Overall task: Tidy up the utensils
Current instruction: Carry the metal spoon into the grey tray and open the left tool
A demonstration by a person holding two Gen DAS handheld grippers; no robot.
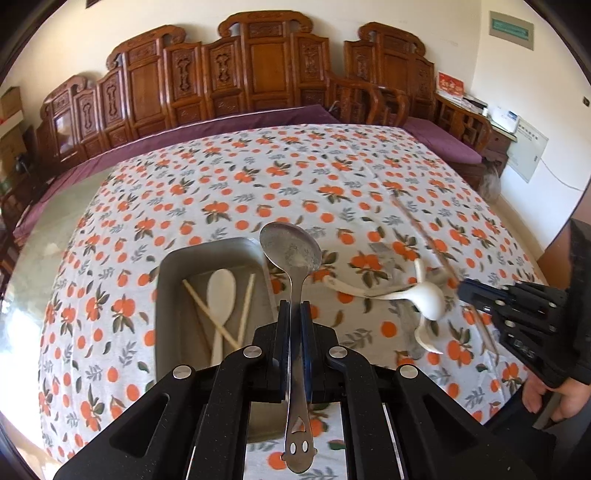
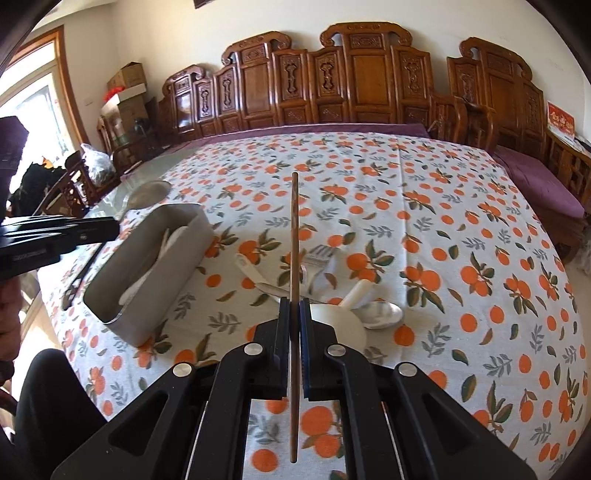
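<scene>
While the left gripper (image 1: 294, 314) pinches a steel spoon (image 1: 291, 251) and the right gripper (image 2: 294, 310) a wooden chopstick (image 2: 294, 236), either could pivot and miss the grey tray (image 1: 166, 273) below-left.

I can read almost nothing here. The red card (image 2: 560, 124) on the wooden side cabinet carries gold characters, too blurred to make out. The green sign (image 1: 511, 29) high on the wall has a pale line of text that I cannot read. Raised letters on my right gripper (image 1: 460, 293) body are not legible either.
</scene>
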